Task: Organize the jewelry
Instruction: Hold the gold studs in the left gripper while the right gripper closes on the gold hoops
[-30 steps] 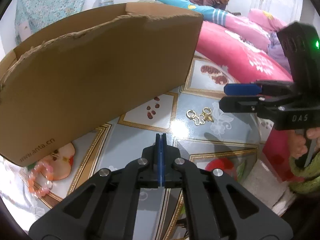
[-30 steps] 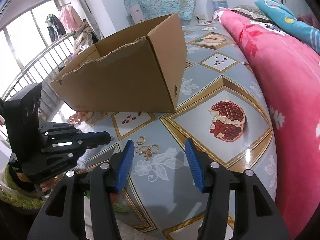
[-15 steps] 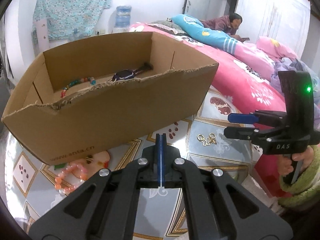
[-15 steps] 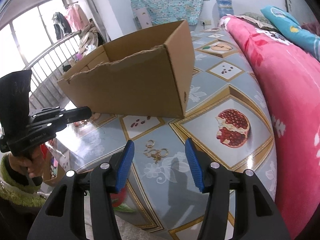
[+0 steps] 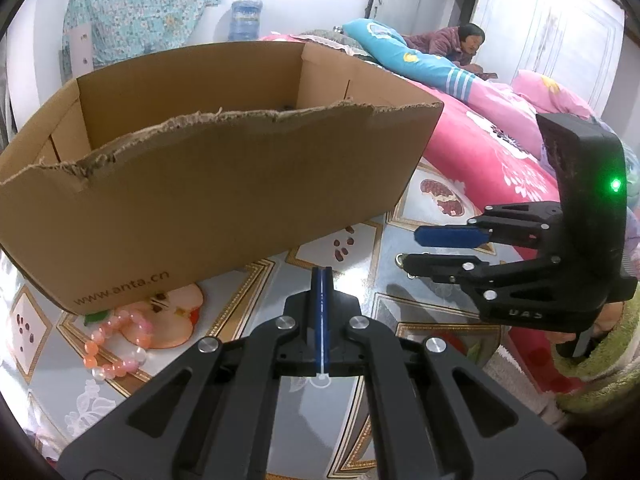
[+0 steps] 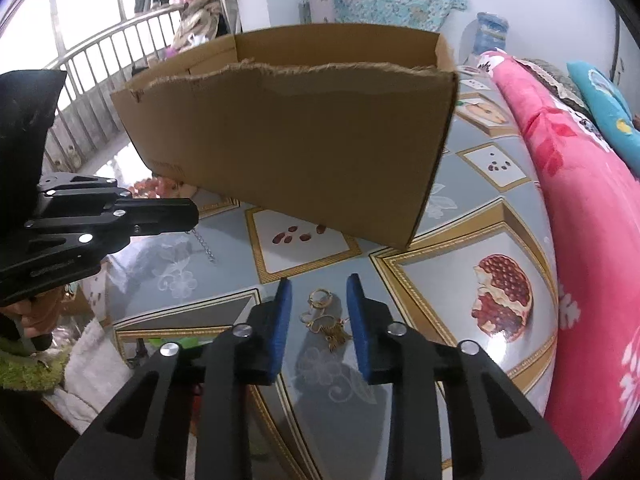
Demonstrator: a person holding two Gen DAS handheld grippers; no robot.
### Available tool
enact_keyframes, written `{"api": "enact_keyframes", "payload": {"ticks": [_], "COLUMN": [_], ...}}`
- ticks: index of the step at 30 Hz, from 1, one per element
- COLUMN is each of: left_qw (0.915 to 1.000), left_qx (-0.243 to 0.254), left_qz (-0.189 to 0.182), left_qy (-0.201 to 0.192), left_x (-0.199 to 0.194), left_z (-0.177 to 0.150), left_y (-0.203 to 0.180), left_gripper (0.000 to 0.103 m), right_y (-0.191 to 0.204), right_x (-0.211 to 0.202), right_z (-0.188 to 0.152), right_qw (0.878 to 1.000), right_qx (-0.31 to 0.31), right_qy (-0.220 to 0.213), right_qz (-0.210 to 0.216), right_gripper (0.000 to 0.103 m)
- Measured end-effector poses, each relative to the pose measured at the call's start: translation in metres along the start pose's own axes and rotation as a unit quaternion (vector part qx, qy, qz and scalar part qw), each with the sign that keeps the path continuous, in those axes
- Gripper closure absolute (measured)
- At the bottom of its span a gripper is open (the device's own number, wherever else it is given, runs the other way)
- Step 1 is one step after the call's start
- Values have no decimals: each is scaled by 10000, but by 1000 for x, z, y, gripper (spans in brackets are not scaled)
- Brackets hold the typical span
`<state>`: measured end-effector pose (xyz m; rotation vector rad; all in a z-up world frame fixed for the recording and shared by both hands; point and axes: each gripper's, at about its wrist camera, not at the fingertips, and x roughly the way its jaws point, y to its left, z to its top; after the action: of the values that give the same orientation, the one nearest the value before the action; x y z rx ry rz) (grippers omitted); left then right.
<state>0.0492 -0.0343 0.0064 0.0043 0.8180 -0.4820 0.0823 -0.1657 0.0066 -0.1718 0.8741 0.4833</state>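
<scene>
Brown cardboard box, side printed "www.anta.cn"

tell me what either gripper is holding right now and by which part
Nothing is held. The left gripper is shut empty; the right gripper's closing jaws straddle the gold earrings without pressing them.

Black gripper frames, blue pads, silver screws; fuzzy green sleeve

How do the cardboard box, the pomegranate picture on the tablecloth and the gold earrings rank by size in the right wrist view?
1. Cardboard box, by far the largest.
2. Pomegranate picture.
3. Gold earrings, smallest, though they lie nearest the camera, between the right gripper's pads.
</scene>
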Motion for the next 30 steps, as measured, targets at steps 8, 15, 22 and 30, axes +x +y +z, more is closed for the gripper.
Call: {"api": "enact_keyframes", "payload": {"ticks": [8,15,22,30], "left_qw": [10000,9999,9999,9999], "left_qx": [-52,-82,-79,-66], "left_qz": [-74,-87,-76,-72], "left_qy": [22,-36,-75,-99], "left_x": [4,0,-5,-9], "left_z": [-2,-4,-5,-5], "left_y": [4,6,6,5], "left_gripper": [103,103,103,103], "right_y": [2,1,0,4], "right_x": [11,10,4,-1], "right_z": [4,7,8,7], "right_qw": [9997,9998,9999,9999], "right_qx": [-57,4,85,4], "right_qy": [243,210,99,129], "right_qz": [-30,9,43,24], "right_gripper": [89,99,99,98]}}
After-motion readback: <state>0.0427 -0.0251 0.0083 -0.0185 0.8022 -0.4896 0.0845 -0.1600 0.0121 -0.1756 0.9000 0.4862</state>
